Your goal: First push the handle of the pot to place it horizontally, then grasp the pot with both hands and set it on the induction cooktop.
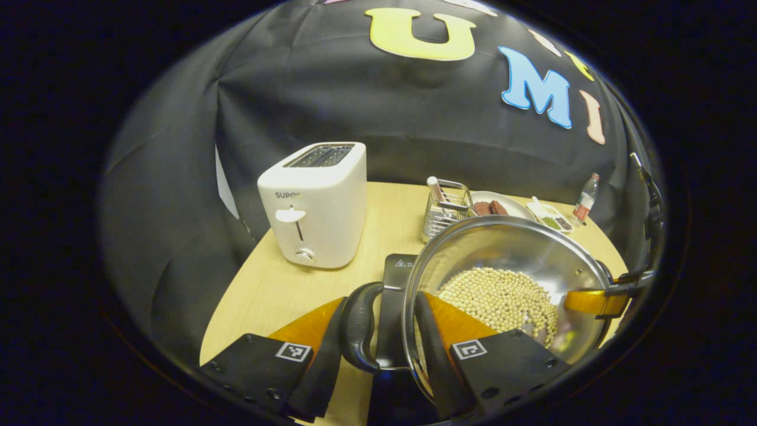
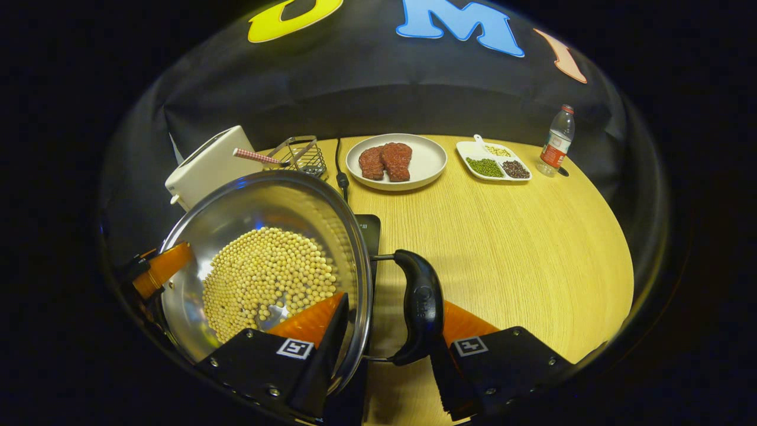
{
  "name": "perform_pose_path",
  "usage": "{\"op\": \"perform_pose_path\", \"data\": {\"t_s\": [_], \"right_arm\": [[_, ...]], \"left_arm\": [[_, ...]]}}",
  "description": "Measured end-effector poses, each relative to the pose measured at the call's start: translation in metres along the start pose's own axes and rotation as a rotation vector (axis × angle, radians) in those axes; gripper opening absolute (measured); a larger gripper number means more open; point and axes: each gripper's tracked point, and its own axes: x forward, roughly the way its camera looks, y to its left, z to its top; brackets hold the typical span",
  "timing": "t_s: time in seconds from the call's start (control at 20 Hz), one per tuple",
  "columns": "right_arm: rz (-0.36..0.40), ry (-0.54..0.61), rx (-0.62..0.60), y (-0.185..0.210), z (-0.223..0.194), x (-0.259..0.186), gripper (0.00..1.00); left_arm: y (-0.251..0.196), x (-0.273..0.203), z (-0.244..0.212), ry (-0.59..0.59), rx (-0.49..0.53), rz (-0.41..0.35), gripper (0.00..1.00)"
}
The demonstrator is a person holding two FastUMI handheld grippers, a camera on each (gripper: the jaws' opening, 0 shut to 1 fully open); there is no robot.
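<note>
Gripping the pot [image 1: 502, 284] from opposite sides, both grippers hold it above the wooden table [image 2: 520, 248], over the black induction cooktop [image 1: 393, 307] that shows partly beneath it. The left gripper [image 1: 387, 355] has its jaws part closed around one black side handle [image 1: 358, 325]: one jaw sits outside the handle loop, the other inside the steel rim. The right gripper [image 2: 387, 349] has its jaws set the same way on the opposite handle [image 2: 420, 305], one jaw inside the rim, one against the outer face of the handle. Whether each jaw presses firmly cannot be told. In the left gripper view the right gripper appears at the far rim. The pot contains a layer of pale beans [image 2: 269, 278], gathered towards one side. Behind it stand a white toaster [image 1: 316, 207] and a wire rack [image 1: 446, 210]. Farther back lie a plate [image 2: 396, 163] carrying two pieces of meat, a divided dish [image 2: 494, 160] and a small bottle [image 2: 556, 142].
</note>
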Motion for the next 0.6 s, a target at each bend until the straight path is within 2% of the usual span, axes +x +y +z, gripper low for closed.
{"op": "perform_pose_path", "data": {"t_s": [0.05,0.1,0.15,0.4,0.45,0.5,0.55,0.6], "right_arm": [[0.002,-0.002,-0.003,0.0004,0.0014,0.0009,0.71],[0.005,-0.005,-0.009,0.0006,0.0023,0.0013,0.71],[0.007,-0.007,-0.014,0.0011,0.0041,0.0023,0.71],[0.026,-0.012,-0.034,0.0024,0.0083,0.0067,0.71],[0.029,-0.014,-0.035,0.0026,0.0091,0.0072,0.71],[0.033,-0.016,-0.035,0.0029,0.01,0.0075,0.66],[0.037,-0.018,-0.033,0.0023,0.0106,0.008,0.71],[0.039,-0.017,-0.032,0.0033,0.0109,0.0087,0.71]], "left_arm": [[0.0004,0.0005,0.0009,-0.001,-0.007,0.002,0.72],[0.0017,0.0007,0.0014,-0.002,-0.007,0.005,0.68],[0.0031,-0.0002,0.0012,-0.001,-0.008,0.009,0.72],[0.0037,-0.0051,0.0022,-0.005,-0.016,0.023,0.68],[0.0038,-0.0054,0.0026,-0.007,-0.018,0.025,0.72],[0.0044,-0.0069,0.003,-0.01,-0.022,0.03,0.72],[0.0052,-0.0073,0.0033,-0.011,-0.035,0.036,0.72],[0.0059,-0.009,0.0028,-0.01,-0.051,0.046,0.73]]}}
